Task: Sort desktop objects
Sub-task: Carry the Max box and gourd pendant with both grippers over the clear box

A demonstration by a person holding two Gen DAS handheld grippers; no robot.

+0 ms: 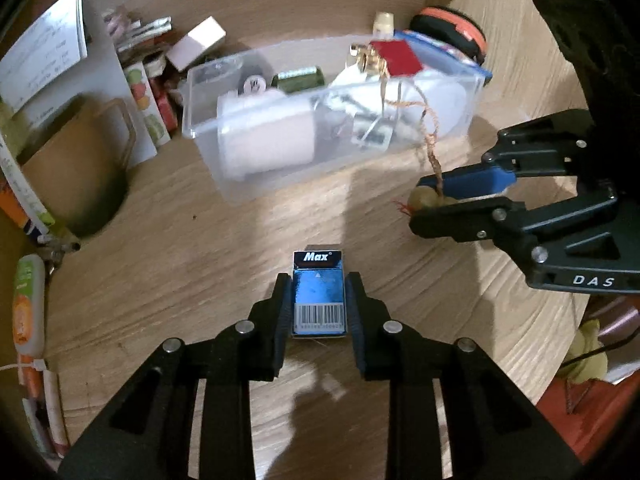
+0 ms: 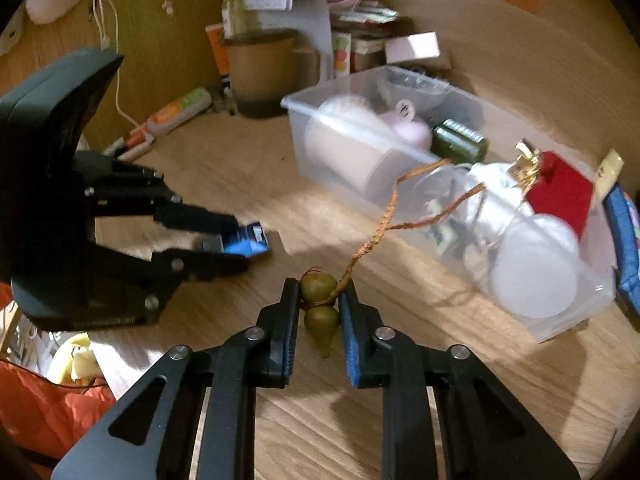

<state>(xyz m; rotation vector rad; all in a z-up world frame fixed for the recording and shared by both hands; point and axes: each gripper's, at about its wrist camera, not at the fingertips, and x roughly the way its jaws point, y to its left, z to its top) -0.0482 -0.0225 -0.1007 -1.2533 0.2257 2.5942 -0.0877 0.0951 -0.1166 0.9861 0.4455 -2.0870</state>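
Observation:
My left gripper [image 1: 319, 285] is shut on a small blue Max box [image 1: 318, 300] with a barcode, held just above the wooden desk; both show from the side in the right wrist view, gripper [image 2: 240, 246] and box [image 2: 250, 238]. My right gripper [image 2: 319, 290] is shut on a green gourd charm [image 2: 318, 304] whose braided brown cord [image 2: 384, 224] runs up over the rim of the clear plastic bin [image 2: 592, 300]. In the left wrist view the right gripper [image 1: 418, 204] holds the charm [image 1: 426, 199] beside the bin [image 1: 248, 190].
The bin holds a white roll [image 1: 266, 136], a dark green bottle [image 2: 460, 144], a red box [image 2: 560, 196] and a round white lid [image 2: 536, 266]. A brown cup [image 2: 262, 68], papers and tubes stand at the back left. Orange cloth [image 2: 52, 404] lies below the desk edge.

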